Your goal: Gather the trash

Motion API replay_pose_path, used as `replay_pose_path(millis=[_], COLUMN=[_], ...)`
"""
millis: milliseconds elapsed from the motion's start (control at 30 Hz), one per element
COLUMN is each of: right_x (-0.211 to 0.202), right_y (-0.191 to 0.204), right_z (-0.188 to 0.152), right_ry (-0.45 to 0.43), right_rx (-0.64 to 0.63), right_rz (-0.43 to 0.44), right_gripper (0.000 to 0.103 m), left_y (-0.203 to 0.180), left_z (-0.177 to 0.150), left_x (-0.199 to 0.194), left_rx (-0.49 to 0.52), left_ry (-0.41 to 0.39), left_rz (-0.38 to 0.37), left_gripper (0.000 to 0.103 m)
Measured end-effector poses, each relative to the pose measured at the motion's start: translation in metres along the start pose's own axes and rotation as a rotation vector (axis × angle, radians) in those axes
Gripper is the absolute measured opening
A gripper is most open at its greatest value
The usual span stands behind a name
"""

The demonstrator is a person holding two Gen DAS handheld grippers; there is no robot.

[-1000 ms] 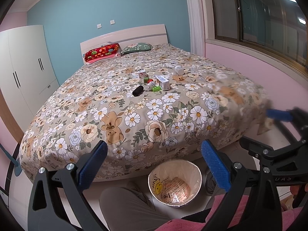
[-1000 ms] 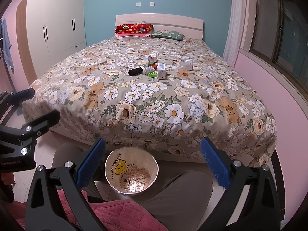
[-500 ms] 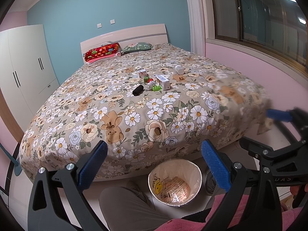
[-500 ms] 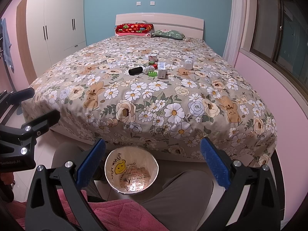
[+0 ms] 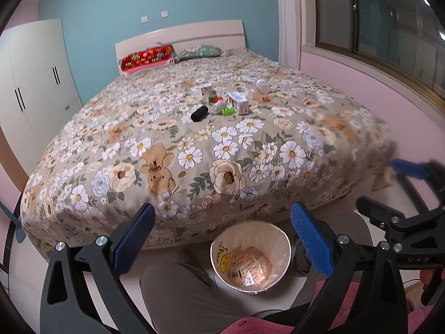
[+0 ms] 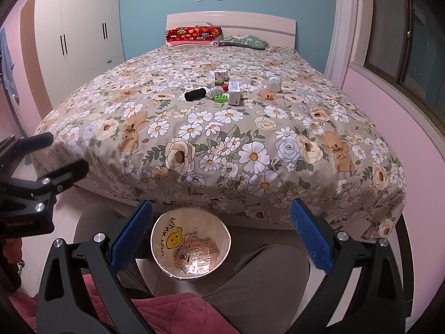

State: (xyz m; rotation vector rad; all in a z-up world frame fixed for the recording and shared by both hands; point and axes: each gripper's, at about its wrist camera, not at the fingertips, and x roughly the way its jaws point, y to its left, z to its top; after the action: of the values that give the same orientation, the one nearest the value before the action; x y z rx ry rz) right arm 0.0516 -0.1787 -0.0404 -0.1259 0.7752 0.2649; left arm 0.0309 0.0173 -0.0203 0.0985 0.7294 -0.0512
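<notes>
A small cluster of trash lies mid-bed on the floral bedspread [image 5: 194, 150]: a black cylinder [image 5: 199, 113], a white carton [image 5: 238, 103], a green brick [image 5: 228, 110], a small printed box [image 5: 205, 88] and a white round object [image 5: 263, 85]. The same cluster shows in the right wrist view, with the black cylinder [image 6: 195, 94] and the carton [image 6: 234, 92]. A plastic-lined waste bin [image 5: 251, 256] [image 6: 190, 247] stands on the floor at the bed's foot between my knees. My left gripper [image 5: 222, 239] and right gripper [image 6: 221, 236] are both open and empty, above the bin.
A white wardrobe [image 6: 78, 33] stands left of the bed. A pink wall with a window [image 5: 389, 27] runs along the right. A red pillow [image 6: 193, 34] and a green pillow [image 6: 244, 41] lie by the headboard. My legs are beside the bin.
</notes>
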Motion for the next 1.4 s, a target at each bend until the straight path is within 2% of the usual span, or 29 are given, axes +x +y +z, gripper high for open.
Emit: replay_pose_path(millis=[333, 733, 1200, 1400], right_x=[0.024, 0.076, 0.175, 0.215], right_y=[-0.015, -0.050, -0.092, -0.112], right_z=[0.037, 0.120, 0.203, 0.229], right_ry=[-0.017, -0.061, -0.074, -0.080], right_rx=[0.002, 0.020, 0.025, 0.048], right_rz=[-0.033, -0.083, -0.170, -0.201], right_gripper=[0.096, 0.096, 0.096, 0.096], left_y=[0.016, 0.030, 0.053, 0.062], left_z=[0.038, 0.102, 0.168, 0.187], left_x=[0.032, 0.103, 0.207, 0.250], left_rx=[-0.022, 0.004, -0.027, -0.046], left_ry=[0.001, 0.032, 0.076, 0.095], left_rz=[0.014, 0.037, 0.053, 0.023], left_gripper=[0.099, 0.099, 0.099, 0.099])
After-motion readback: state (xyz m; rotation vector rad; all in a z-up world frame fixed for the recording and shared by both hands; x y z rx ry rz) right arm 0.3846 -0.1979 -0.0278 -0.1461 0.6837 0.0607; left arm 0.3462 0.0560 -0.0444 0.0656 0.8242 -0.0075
